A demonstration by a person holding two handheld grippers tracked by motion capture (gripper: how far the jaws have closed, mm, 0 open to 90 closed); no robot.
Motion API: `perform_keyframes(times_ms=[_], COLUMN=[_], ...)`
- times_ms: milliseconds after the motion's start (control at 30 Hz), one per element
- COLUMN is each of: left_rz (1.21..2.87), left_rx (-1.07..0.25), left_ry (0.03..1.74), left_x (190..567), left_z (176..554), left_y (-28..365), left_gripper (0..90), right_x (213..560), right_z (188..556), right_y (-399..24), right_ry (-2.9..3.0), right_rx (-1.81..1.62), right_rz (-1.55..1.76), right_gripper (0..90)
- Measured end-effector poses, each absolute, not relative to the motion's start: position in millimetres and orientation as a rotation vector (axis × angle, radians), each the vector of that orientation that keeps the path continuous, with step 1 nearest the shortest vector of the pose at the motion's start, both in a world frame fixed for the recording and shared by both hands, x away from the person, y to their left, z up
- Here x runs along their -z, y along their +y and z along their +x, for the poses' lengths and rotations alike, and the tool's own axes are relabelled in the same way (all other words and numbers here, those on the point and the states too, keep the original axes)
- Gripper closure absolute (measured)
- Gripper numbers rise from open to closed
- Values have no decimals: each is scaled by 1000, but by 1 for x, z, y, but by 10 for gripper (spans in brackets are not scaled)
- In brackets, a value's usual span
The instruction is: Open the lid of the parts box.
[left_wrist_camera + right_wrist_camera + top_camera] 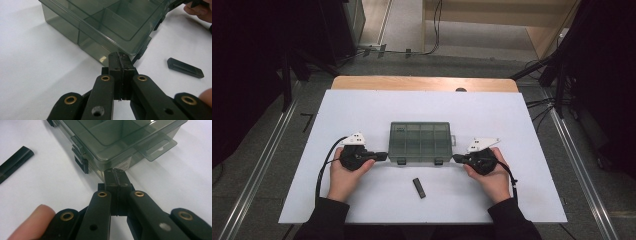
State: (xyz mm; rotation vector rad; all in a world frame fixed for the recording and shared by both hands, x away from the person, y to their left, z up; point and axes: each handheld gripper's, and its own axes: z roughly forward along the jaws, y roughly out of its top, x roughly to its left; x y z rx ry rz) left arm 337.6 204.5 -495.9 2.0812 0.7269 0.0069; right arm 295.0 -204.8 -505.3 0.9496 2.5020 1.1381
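The smoky-green compartment box lay closed near the middle of the white worktop. The left gripper pressed against its near-left corner and the right gripper against its near-right corner, each with its jaws shut tight together and holding nothing.

The main risk appeared to be uneven pressure: if one hand pushed harder, the light box could pivot or skid across the smooth sheet, and the closed tips might slip off the rounded corners. It might also be shoved onto the small black bar lying just in front.

The high view gave the symmetrical layout. The right gripper view revealed the front latches and the hang tab; the left gripper view showed the inner dividers through the lid.
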Motion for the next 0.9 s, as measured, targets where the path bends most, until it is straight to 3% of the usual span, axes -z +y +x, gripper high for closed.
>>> perform_keyframes(times_ms=[900], left_rz=[2101], left_rx=[17], left_ry=[701], left_x=[497], left_z=[338], left_y=[205], left_gripper=[900], right_x=[498], right_z=[292], right_y=[-205], right_ry=[2468], right_rx=[-1193], right_rz=[907], right_gripper=[878])
